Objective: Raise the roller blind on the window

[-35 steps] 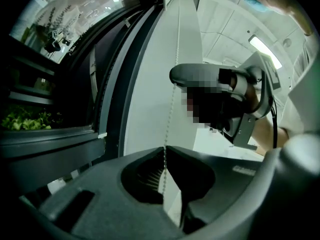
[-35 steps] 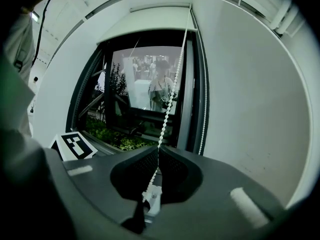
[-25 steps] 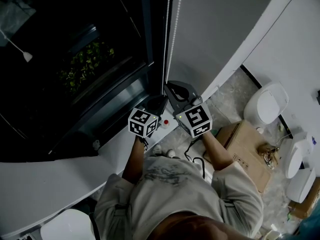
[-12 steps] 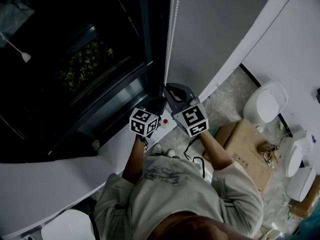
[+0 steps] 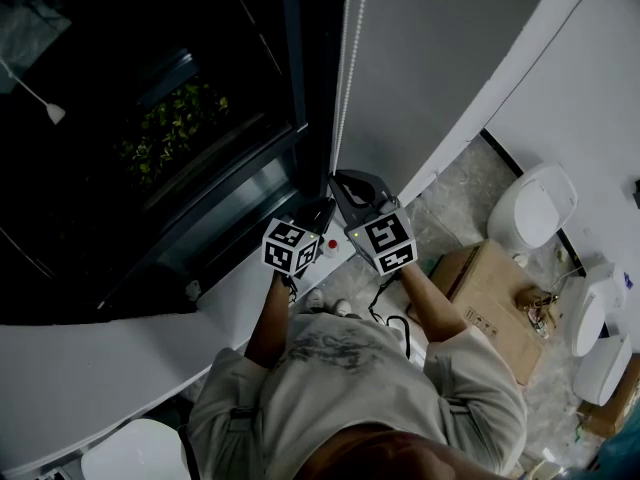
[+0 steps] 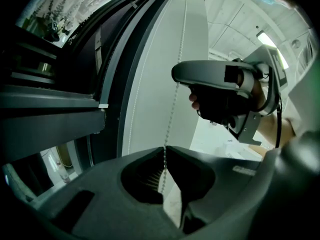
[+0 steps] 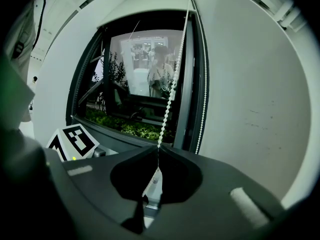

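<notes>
My left gripper (image 6: 164,152): fingertips pinched shut on the blind's bead chain (image 6: 172,104), which rises taut from between them, beside the grey wall (image 6: 150,84). My right gripper (image 7: 158,151): tips likewise clamped on a strand of the chain that climbs toward the top of the window (image 7: 145,74). A second strand hangs free just to the right, along the frame. Right gripper sits above the left, close alongside. Plants (image 7: 127,127) line the sill behind the glass. Floor to my right: cardboard box (image 5: 480,288), small tangle lying on top, unidentifiable.
</notes>
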`<state>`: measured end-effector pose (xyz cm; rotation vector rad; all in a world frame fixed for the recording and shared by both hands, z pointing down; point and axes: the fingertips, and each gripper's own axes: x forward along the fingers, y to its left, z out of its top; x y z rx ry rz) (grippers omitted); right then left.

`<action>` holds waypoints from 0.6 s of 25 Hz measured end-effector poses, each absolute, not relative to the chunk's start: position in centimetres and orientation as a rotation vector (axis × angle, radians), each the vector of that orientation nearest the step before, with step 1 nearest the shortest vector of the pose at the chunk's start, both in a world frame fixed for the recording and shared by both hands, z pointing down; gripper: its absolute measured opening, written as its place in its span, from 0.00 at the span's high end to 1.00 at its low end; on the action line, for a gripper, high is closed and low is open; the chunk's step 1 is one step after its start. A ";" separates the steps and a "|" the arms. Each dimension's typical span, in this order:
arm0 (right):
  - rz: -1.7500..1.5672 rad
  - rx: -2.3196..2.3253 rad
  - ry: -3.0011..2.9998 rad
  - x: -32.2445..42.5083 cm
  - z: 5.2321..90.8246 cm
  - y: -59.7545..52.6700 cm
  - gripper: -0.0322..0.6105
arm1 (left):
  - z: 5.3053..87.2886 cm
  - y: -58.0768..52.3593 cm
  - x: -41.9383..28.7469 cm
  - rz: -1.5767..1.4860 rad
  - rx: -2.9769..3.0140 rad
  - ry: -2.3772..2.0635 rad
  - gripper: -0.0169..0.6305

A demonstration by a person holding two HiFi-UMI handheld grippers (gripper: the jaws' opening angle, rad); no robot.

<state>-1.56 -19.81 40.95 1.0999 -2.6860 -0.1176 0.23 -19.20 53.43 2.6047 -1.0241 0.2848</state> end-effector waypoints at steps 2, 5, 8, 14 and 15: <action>-0.127 1.105 -2.682 -1.6 40.9 -19.8 0.93 | 53.3 -19.2 0.1 0.282 2.607 -1.024 0.94; -0.147 1.114 -2.676 -1.7 40.8 -20.0 0.93 | 53.3 -19.3 0.0 0.280 2.613 -1.022 0.94; -0.170 1.130 -2.674 -1.5 40.6 -19.8 0.92 | 53.0 -19.1 -0.1 0.274 2.623 -1.025 0.93; -0.210 1.155 -2.667 -1.2 40.4 -19.9 0.92 | 52.6 -19.3 -0.5 0.267 2.643 -1.063 0.93; -0.211 1.159 -2.667 -1.1 40.4 -19.9 0.92 | 52.6 -19.3 -0.6 0.267 2.643 -1.068 0.93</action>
